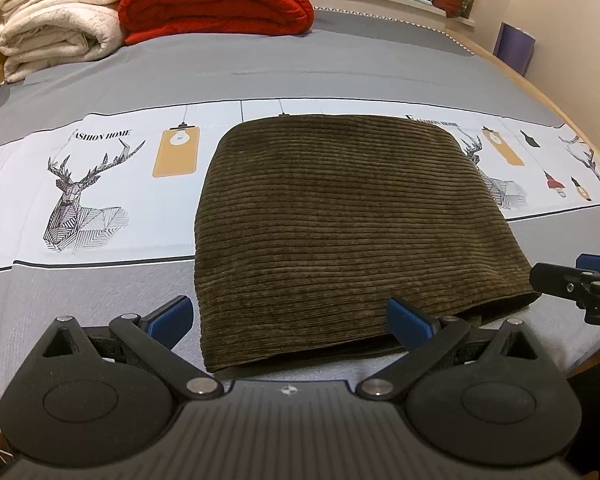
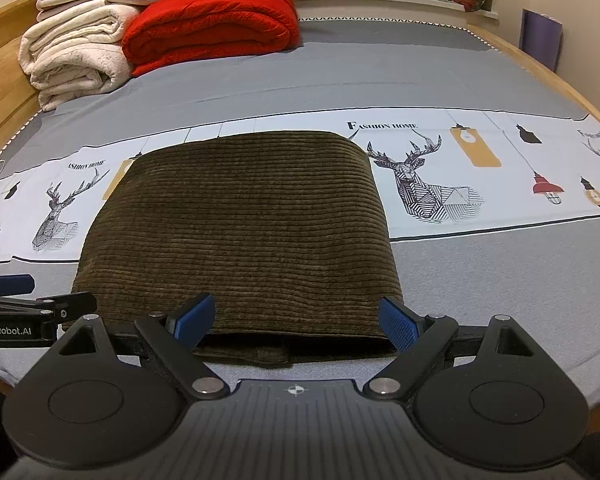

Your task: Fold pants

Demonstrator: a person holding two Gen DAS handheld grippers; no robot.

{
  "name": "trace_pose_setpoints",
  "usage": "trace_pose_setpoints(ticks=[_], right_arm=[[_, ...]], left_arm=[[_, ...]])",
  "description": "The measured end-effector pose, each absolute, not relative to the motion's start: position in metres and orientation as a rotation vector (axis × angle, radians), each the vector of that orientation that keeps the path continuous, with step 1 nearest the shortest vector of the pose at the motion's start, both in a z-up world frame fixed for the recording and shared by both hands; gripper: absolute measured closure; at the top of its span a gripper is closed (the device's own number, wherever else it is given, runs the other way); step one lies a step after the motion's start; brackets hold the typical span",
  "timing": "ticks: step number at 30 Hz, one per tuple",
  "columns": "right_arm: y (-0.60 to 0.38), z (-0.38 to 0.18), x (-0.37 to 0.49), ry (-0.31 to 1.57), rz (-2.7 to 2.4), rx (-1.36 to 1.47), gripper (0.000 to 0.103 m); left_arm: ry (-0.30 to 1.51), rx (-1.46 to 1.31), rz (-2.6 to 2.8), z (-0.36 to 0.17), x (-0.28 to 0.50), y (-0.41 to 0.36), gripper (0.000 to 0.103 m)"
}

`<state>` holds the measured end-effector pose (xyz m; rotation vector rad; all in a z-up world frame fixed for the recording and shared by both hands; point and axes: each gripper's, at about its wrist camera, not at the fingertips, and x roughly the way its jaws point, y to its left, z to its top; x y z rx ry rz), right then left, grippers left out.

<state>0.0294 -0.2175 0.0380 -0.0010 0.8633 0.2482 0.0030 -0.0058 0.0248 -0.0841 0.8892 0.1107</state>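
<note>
On the bed [image 1: 300, 68], the pants [image 1: 340, 216] lie as a compact olive corduroy rectangle, crossing the printed deer band of the cover and reaching back to the near grey strip. They look already folded down to a small stack, so the work in hand is, by my reading, either a last fold or a tidy release.

Going left to right: the left claw [image 1: 288, 316] sits at the stack's near left corner, at about 7 o'clock of the fabric, spread wide and holding nothing. One blue pad lies on bare cover, the other over the near hem.

The right claw [image 2: 296, 318] is at 6 o'clock of the stack in its own view, equally wide and empty, its pads bracketing the near edge where the dark layered opening shows.

To do another fold well, both claws should pinch every layer at the near edge, not only the top one, lift together at equal height, and carry toward 12 o'clock so the corners meet squarely.
</note>
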Motion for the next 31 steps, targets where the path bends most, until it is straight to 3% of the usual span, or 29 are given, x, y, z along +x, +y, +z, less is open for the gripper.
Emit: trace_pose_setpoints(ticks=[31], right_arm=[[-0.2139, 0.0374, 0.0254, 0.866, 0.256, -0.002, 0.013]], left_arm=[[0.868, -0.072, 0.085, 0.0267, 0.0001, -0.0073, 0.0]])
